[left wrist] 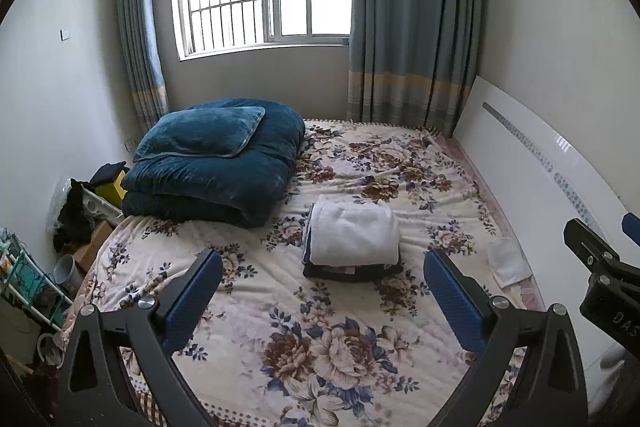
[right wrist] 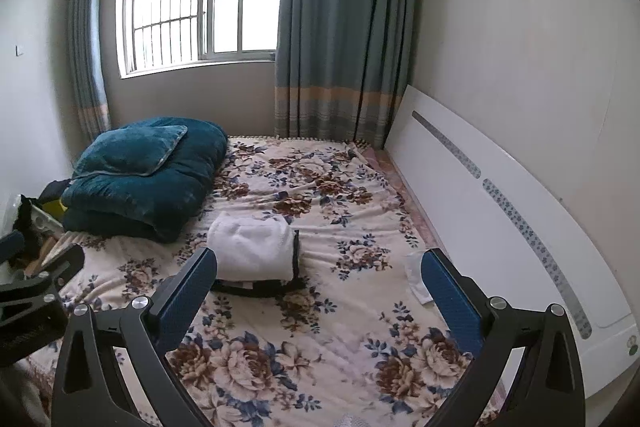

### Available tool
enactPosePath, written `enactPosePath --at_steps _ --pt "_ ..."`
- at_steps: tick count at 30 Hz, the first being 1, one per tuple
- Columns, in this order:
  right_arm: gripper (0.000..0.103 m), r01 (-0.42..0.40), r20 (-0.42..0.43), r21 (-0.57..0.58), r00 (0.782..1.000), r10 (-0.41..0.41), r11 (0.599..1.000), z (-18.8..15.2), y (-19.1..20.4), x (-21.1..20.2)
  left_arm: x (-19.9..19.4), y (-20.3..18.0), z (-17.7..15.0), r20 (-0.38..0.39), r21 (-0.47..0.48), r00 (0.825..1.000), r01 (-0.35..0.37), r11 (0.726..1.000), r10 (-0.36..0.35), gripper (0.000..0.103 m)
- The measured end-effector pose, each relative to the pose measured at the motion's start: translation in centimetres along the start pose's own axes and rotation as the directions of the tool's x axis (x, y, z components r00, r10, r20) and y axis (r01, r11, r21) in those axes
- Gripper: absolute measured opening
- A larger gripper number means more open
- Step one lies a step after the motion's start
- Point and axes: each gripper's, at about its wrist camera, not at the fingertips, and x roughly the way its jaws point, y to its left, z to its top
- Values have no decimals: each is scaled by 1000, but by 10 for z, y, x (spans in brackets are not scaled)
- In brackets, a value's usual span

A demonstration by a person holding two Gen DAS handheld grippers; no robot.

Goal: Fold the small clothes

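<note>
Bed [left wrist: 400, 163] fills both views, floral blanket spread flat, a working surface for folding. Teal quilt [left wrist: 216, 163] with matching pillow [left wrist: 200, 131] on top sits at 10 o'clock, seemingly stacked out of the way. Stack of clothes [left wrist: 352, 239] lies near mid-bed, about 12 o'clock from the left gripper, 11 o'clock from the right; white fleece piece on top, darker garments beneath, edges roughly squared, so folding there looks done. Small white cloth [left wrist: 508, 261] lies flat and alone at 2 o'clock by the headboard [left wrist: 540, 163], just past the right gripper's right finger in its own view; likely the next piece. Left gripper [left wrist: 320, 287]: fingers spread wide, nothing between them, held above the blanket. Right gripper [right wrist: 316, 287]: likewise spread, empty, hanging beside the left, both apparently free for a fresh pick.
</note>
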Motion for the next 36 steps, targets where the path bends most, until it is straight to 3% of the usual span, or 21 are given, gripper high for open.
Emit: enactPosePath --at_steps 36 --pt "103 -61 4 -17 998 61 998 5 11 -10 -24 -5 3 42 -18 998 -34 999 35 103"
